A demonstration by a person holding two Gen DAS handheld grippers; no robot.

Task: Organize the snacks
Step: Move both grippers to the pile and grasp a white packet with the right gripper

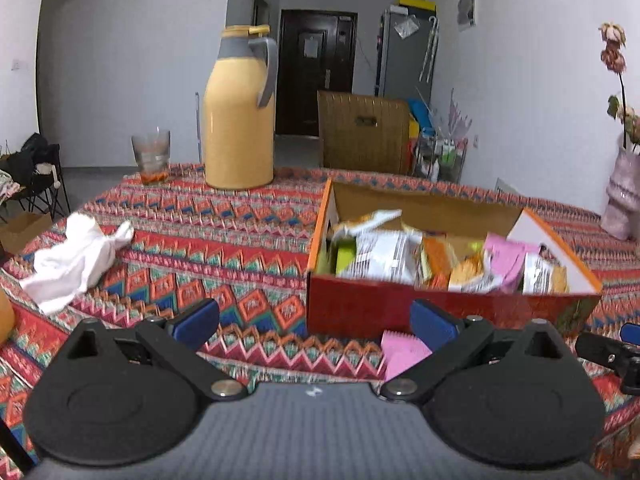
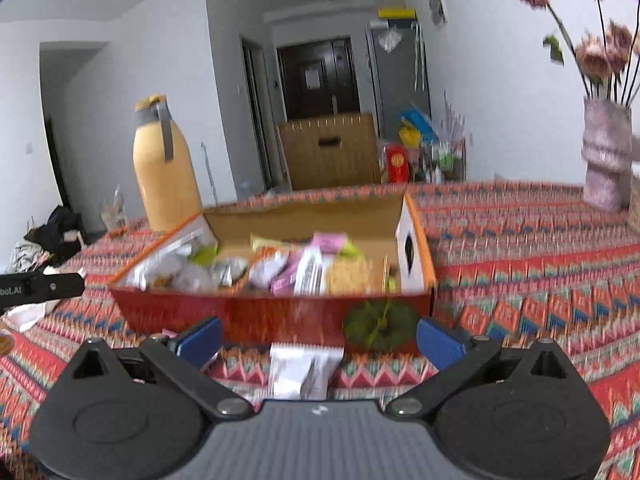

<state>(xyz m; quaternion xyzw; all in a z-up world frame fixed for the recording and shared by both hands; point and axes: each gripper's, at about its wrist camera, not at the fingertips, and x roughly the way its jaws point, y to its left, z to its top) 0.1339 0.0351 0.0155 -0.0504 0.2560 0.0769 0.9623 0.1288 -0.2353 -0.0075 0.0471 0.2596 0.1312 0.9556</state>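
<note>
A red cardboard box (image 1: 360,308) with open flaps holds several snack packets (image 1: 384,256) on the patterned tablecloth; it also shows in the right wrist view (image 2: 280,312). My left gripper (image 1: 316,324) is open and empty, low in front of the box's left corner. A pink snack packet (image 1: 400,354) lies on the cloth by its right finger (image 1: 434,326). My right gripper (image 2: 320,338) is open, and a white snack packet (image 2: 304,368) lies on the cloth between its fingers, just in front of the box.
A yellow thermos jug (image 1: 239,120) and a glass (image 1: 152,156) stand at the table's far side. A crumpled white cloth (image 1: 76,256) lies at the left. A pink vase (image 2: 606,156) with dried flowers stands at the far right. A wicker chair back (image 1: 364,132) is beyond the table.
</note>
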